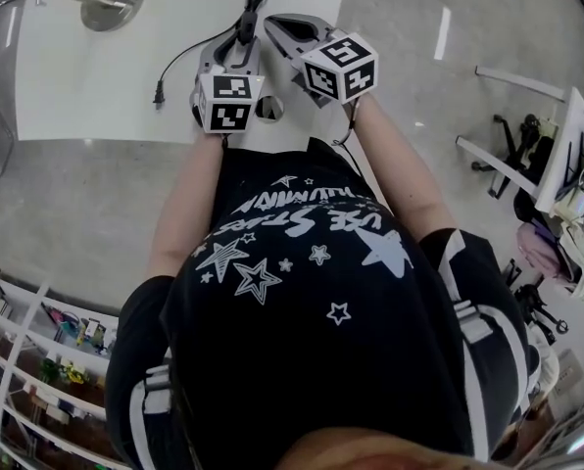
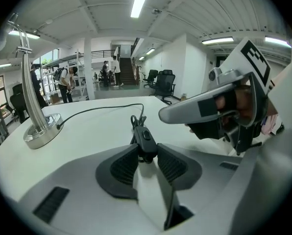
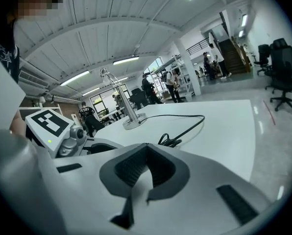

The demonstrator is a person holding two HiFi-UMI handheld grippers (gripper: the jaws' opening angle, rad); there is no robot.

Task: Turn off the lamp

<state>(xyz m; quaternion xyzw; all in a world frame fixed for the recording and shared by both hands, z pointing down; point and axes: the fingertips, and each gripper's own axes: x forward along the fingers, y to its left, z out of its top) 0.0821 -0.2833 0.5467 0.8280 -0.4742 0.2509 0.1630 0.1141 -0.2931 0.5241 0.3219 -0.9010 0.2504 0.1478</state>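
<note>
The left tool (image 2: 146, 153) seems clamped on the cord's inline switch (image 2: 144, 137) at the near edge of the tabletop (image 2: 92, 126), apart from the lamp (image 2: 38, 126), presumably steadying it so the right tool (image 3: 146, 148), closed and empty, can press the rocker.

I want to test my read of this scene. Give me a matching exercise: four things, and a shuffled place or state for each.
Things: 1 switch; 2 lamp base; 3 plug; 4 right gripper.
States: A jaws shut, empty; B between the left gripper's jaws; C lying unplugged; D silver, round.
Pairs: 1-B; 2-D; 3-C; 4-A.
</note>
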